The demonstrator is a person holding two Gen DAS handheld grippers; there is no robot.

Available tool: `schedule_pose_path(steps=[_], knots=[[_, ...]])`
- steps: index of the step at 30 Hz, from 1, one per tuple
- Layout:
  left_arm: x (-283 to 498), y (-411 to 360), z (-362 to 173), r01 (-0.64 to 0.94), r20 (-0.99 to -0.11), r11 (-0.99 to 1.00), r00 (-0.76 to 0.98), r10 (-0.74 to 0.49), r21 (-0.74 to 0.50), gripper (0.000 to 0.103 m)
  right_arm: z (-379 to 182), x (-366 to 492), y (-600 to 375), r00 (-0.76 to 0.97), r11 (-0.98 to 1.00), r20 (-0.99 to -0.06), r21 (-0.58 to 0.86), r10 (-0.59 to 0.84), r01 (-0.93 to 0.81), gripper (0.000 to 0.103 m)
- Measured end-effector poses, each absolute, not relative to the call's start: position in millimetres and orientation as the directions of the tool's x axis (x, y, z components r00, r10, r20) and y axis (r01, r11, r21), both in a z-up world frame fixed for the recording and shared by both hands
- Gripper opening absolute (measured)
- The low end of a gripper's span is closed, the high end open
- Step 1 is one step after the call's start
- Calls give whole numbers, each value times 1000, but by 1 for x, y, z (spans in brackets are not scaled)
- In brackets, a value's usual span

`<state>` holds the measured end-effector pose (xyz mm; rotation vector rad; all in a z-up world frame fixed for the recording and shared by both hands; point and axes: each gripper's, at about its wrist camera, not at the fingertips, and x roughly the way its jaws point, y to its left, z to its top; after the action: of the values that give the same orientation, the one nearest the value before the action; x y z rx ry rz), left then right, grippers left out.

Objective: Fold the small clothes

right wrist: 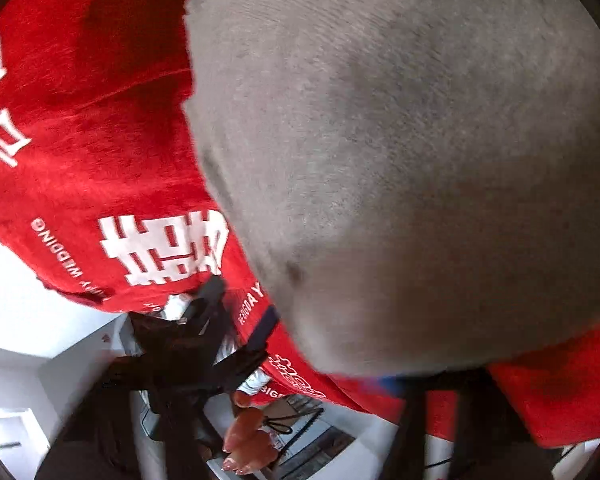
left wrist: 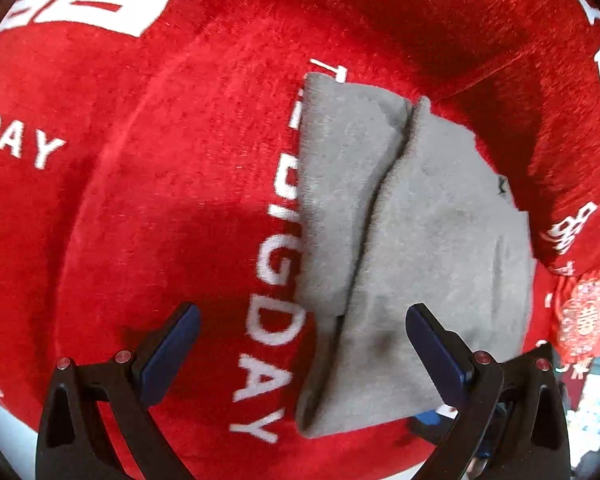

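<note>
A small grey garment lies partly folded on a red cloth printed with white letters. In the left wrist view my left gripper is open, its blue-padded fingers spread just above the garment's near left edge. In the right wrist view the grey garment fills most of the frame, hanging close over the lens. My right gripper's fingers are hidden under it; a blue pad shows at the cloth's lower edge. The left gripper shows across in that view.
The red cloth covers the work surface and bunches up at the right. A white floor or surface lies beyond its edge. The person's hand holds the left gripper's handle.
</note>
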<state>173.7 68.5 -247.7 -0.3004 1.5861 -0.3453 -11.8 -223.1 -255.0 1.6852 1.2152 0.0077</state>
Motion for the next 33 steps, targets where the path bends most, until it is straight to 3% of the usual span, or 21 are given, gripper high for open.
schedule_pose_path(steps=[4, 12, 20, 21, 24, 25, 27, 28, 33], knots=[[183, 59, -254, 7, -880, 882, -70, -469, -470, 103, -236, -4, -233, 535, 29, -454, 781, 713, 624, 9], [209, 28, -267, -33, -804, 812, -122, -582, -582, 103, -197, 13, -242, 519, 107, -428, 837, 740, 537, 9], [224, -32, -252, 50, -760, 761, -127, -638, -647, 103, -210, 1, -235, 371, 223, -498, 783, 784, 581, 10], [224, -36, -250, 67, -769, 768, -124, -627, -637, 102, -210, -1, -235, 329, 265, -526, 763, 784, 589, 12], [223, -45, -258, 93, -810, 807, -143, -569, -584, 81, -206, -5, -239, 202, 398, -598, 711, 775, 579, 19], [222, -45, -261, 98, -822, 820, -152, -548, -565, 72, -202, -6, -244, 172, 449, -633, 690, 755, 568, 35], [218, -49, -268, 122, -852, 847, -171, -496, -517, 63, -190, -6, -259, 156, 529, -694, 656, 703, 539, 56], [217, -50, -269, 135, -859, 852, -168, -483, -505, 62, -183, -4, -269, 166, 560, -721, 642, 672, 524, 60], [211, -65, -265, 180, -894, 877, -149, -423, -445, 62, -160, 14, -323, 231, 683, -862, 501, 452, 532, 57]])
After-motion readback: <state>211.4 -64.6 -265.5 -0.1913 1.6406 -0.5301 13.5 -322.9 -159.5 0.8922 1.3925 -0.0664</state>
